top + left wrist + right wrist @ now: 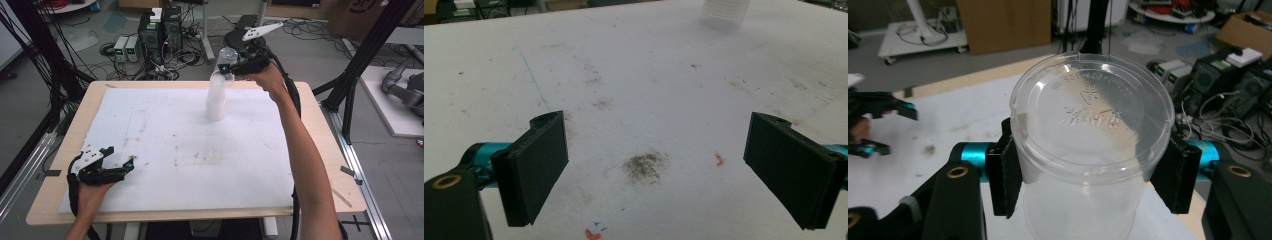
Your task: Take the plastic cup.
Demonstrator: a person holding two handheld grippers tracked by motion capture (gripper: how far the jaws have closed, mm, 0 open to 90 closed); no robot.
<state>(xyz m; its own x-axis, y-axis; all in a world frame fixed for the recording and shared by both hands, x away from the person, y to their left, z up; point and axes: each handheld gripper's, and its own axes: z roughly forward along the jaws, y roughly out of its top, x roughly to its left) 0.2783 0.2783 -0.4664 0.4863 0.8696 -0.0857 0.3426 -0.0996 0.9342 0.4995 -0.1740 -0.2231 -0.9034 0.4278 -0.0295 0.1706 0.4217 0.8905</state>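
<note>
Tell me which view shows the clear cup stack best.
Right gripper view: the topmost upturned clear cup is close up, embossed base readable, right gripper jaws on both sides. High view shows the whole cup stack, small. Left gripper view shows its bottom, blurred.

A pale wooden tabletop [327, 150] carries a large white foam sheet [170, 150], stained with brownish smudges and covering all but the wood's edges. Toward the sheet's far edge stands a tall stack of clear plastic cups [217, 102].
</note>
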